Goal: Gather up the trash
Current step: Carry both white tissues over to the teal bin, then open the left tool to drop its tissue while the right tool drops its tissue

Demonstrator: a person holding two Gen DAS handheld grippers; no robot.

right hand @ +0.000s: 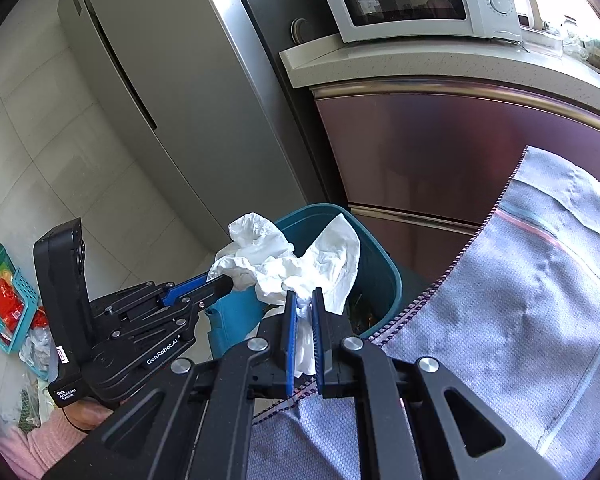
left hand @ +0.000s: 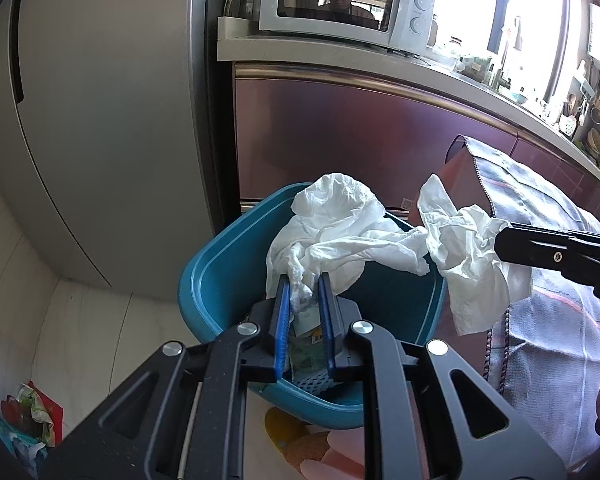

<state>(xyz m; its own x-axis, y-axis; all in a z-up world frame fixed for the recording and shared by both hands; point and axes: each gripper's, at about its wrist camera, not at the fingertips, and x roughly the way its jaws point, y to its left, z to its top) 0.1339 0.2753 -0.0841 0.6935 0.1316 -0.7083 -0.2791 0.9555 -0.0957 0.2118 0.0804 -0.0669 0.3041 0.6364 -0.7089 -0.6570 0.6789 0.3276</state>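
Note:
A teal trash bin [left hand: 220,276] stands on the floor below both grippers, holding packaging and a white foam net. In the left wrist view my left gripper [left hand: 304,280] is shut on crumpled white tissue [left hand: 332,224] hanging over the bin's mouth. From the right, my right gripper [left hand: 500,240] is shut on more white tissue [left hand: 468,264]; the two wads meet, and I cannot tell if they are one piece. The right wrist view shows the right gripper [right hand: 305,296] pinching tissue [right hand: 332,264] above the bin [right hand: 380,276], with the left gripper [right hand: 224,282] at its left.
A grey fridge [left hand: 100,120] stands left of a maroon cabinet [left hand: 360,136] topped by a counter with a microwave [left hand: 348,4]. A grey cloth [right hand: 520,300] drapes at the right. A small teal basket [right hand: 20,312] with litter lies on the floor at the left.

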